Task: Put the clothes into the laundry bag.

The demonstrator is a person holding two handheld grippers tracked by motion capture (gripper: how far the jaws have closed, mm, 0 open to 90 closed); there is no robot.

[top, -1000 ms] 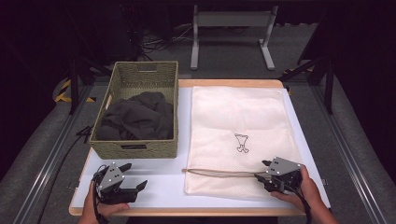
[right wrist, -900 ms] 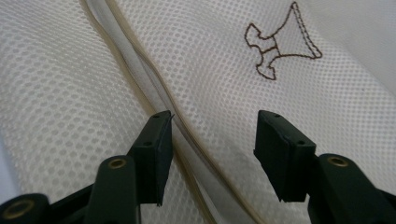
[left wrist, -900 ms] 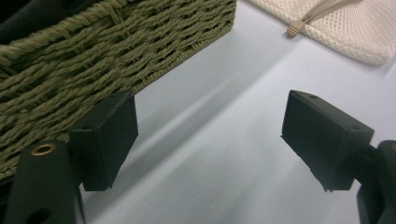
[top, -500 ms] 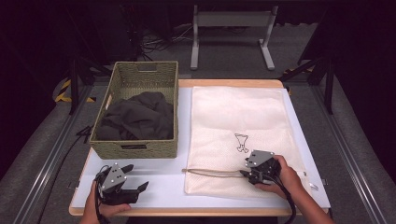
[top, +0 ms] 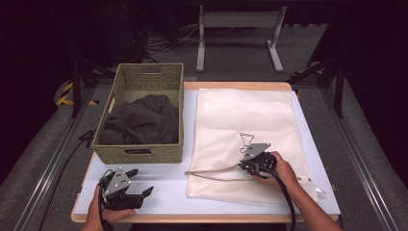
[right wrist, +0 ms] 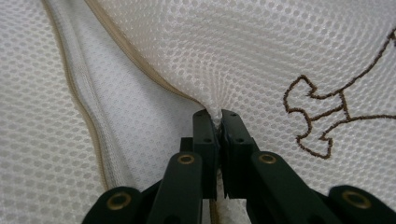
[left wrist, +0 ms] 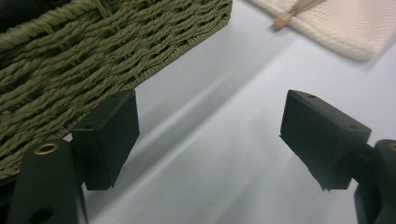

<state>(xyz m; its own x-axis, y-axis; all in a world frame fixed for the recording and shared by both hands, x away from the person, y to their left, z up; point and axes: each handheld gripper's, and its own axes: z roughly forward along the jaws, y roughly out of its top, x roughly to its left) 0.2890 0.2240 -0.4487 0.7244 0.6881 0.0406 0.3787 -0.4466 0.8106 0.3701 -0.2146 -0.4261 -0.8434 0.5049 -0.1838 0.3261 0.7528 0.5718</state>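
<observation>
Right gripper [top: 251,165] pinches the upper layer of the mesh bag [top: 245,120] at its near opening; left gripper [top: 134,191] rests spread; dark clothes [top: 139,120] apparently await bagging in the basket [top: 139,155], left.

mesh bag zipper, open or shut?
Open: the mesh bag gapes along its near zipper edge, where the right tongs pinch and lift the top layer.

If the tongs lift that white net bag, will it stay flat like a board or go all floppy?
Probably floppy. The net bag already puckers up where the right tongs pinch it, so the cloth bends easily. It looks thin and full of holes, so it is likely light. Its open edge gapes, so the rest would probably sag and hang down.
</observation>
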